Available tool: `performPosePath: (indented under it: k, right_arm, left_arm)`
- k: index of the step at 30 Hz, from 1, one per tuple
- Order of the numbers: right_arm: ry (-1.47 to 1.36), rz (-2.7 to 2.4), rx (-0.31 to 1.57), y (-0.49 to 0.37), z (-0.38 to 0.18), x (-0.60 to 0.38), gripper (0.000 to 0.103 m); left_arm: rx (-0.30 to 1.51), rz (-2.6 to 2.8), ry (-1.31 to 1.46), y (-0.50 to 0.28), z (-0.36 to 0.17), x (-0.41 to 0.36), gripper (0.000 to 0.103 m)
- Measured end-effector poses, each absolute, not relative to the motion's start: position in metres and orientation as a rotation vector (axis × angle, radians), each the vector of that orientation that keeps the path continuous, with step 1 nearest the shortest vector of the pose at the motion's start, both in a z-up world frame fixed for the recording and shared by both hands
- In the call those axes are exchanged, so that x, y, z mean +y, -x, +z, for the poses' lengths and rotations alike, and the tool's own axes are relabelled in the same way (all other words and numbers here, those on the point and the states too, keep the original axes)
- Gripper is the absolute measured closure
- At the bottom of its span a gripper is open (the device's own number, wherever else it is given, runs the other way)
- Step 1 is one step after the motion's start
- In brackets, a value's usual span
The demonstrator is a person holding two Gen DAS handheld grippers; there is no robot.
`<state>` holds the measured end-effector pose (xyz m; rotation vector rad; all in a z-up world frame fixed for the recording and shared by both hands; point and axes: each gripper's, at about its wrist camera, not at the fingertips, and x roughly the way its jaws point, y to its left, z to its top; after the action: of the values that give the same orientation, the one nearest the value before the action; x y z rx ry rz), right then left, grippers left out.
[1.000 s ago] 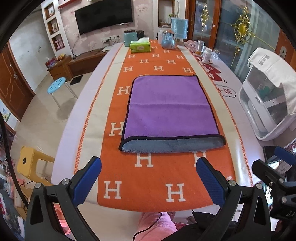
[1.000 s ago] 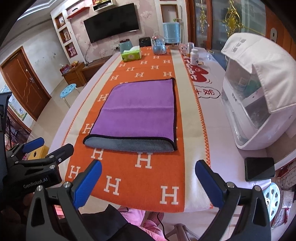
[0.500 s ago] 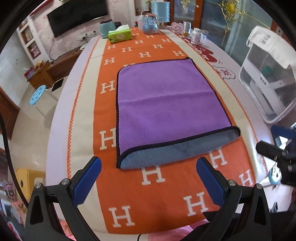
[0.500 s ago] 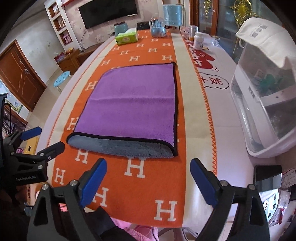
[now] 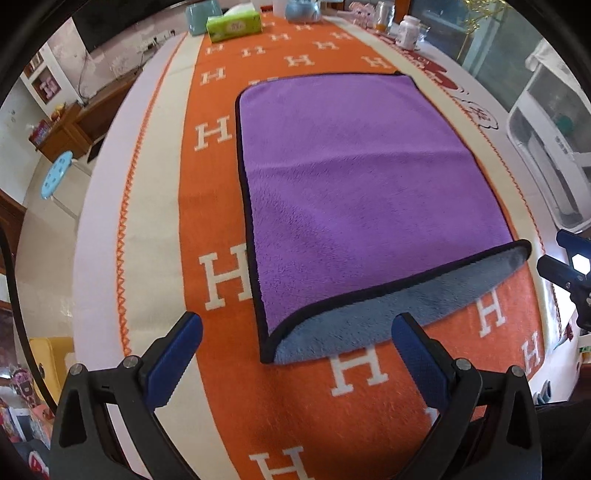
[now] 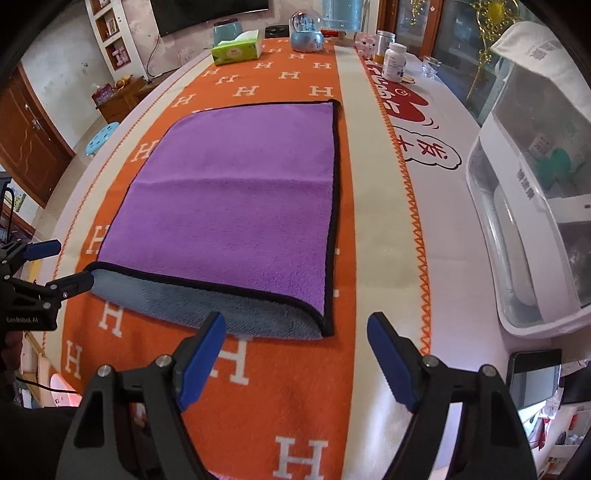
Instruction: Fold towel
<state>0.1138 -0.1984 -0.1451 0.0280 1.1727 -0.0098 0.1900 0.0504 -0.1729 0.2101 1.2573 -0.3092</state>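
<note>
A purple towel with black edging lies folded once on the orange runner; its grey underside shows along the near edge. It also shows in the right wrist view. My left gripper is open and empty, low over the runner just in front of the towel's near left corner. My right gripper is open and empty just in front of the near right corner. The right gripper's tips show at the right edge of the left wrist view; the left gripper shows at the left edge of the right wrist view.
An orange runner with white H letters covers the long table. A white appliance stands at the right, a phone near it. A green tissue box, a snow globe and bottles stand at the far end.
Both grippers have moved forward and down towards the towel's near edge, so the towel looks larger and closer. Both stay open. The towel has not moved.
</note>
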Motion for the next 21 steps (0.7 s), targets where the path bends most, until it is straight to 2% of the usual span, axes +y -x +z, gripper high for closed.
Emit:
performPosePath:
  k: [10, 14, 21]
  right_arm:
    - [0.001, 0.036, 1.163, -0.123, -0.160, -0.192, 0.032]
    - [0.007, 0.048, 1.177, -0.125, -0.169, -0.191, 0.042]
    - [0.013, 0.045, 1.200, -0.123, -0.180, -0.193, 0.054]
  left_arm:
    - [1.344, -0.361, -0.180, -0.209, -0.204, 0.053, 0.003]
    - [1.355, -0.373, -0.165, -0.212, -0.208, 0.050, 0.007]
    - [1.381, -0.401, -0.125, -0.211, -0.212, 0.046, 0.027]
